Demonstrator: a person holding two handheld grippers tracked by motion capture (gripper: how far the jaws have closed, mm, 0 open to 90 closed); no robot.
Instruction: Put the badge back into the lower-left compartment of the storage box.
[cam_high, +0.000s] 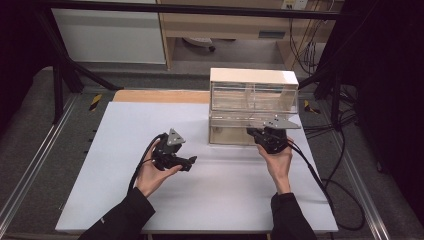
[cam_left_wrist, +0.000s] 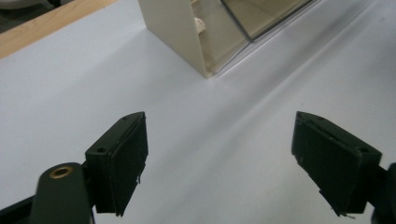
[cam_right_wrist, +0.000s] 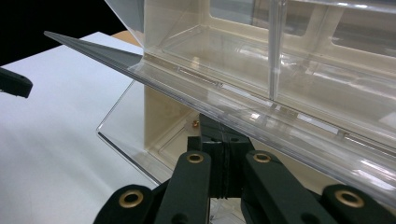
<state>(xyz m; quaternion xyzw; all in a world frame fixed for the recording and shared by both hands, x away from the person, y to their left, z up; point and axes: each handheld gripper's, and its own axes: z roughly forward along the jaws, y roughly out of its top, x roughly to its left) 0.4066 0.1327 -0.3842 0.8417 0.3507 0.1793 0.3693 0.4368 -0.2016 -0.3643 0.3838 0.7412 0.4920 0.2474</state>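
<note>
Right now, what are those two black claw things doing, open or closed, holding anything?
Left gripper: open, jaws wide apart, holding nothing above the white table.
Right gripper: shut at the clear plastic flap of the cream drawer box; grasp unclear.

Both matte black two-jaw grippers, left (cam_high: 192, 161) and right (cam_high: 251, 132), carry a grey three-cornered plate dotted with small dark screws and trail a thick black cable. Their linkage arms show brass-ringed pivot holes, and flat rectangular black pads (cam_left_wrist: 128, 161) face the jaws. The person wears black long sleeves (cam_high: 122, 217).
</note>
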